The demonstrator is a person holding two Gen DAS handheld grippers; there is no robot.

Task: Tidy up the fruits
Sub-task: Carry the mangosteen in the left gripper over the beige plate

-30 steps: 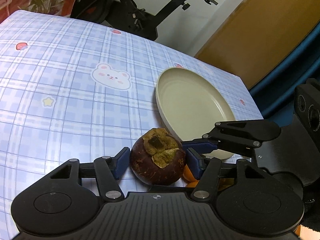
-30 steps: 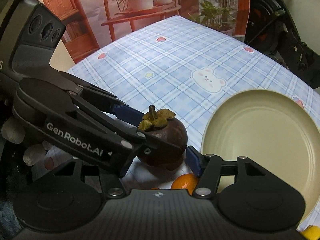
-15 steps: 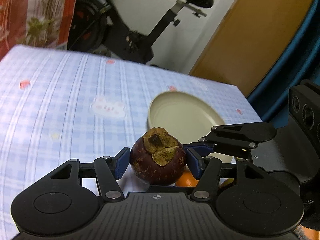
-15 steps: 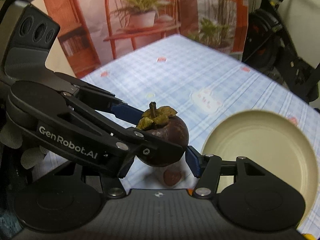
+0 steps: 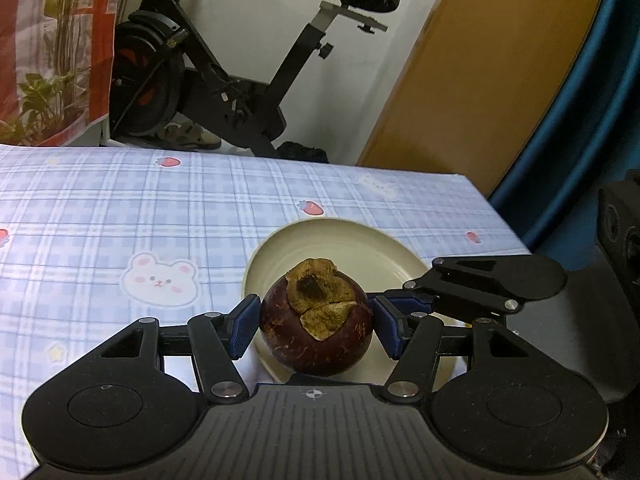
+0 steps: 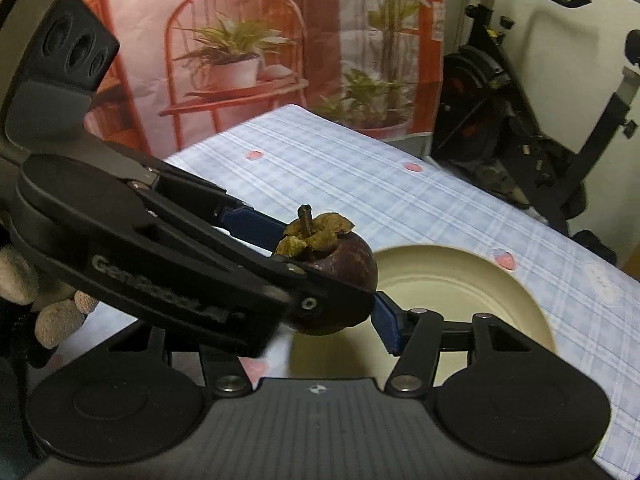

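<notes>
mangosteen (image 5: 316,320), dark purple, dried brown calyx

Left gripper (image 6: 320,268) hides the mangosteen's (image 6: 344,264) near side and the right gripper's left pad; plate (image 6: 480,276) blurred.

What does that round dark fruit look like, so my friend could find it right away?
Find the blue checked tablecloth with the cream plate on it. Just above the plate's near edge, the left hand-held gripper holds a mangosteen in the air. It is the only fruit in sight: a dark purple ball with a dry brown leafy cap.
</notes>
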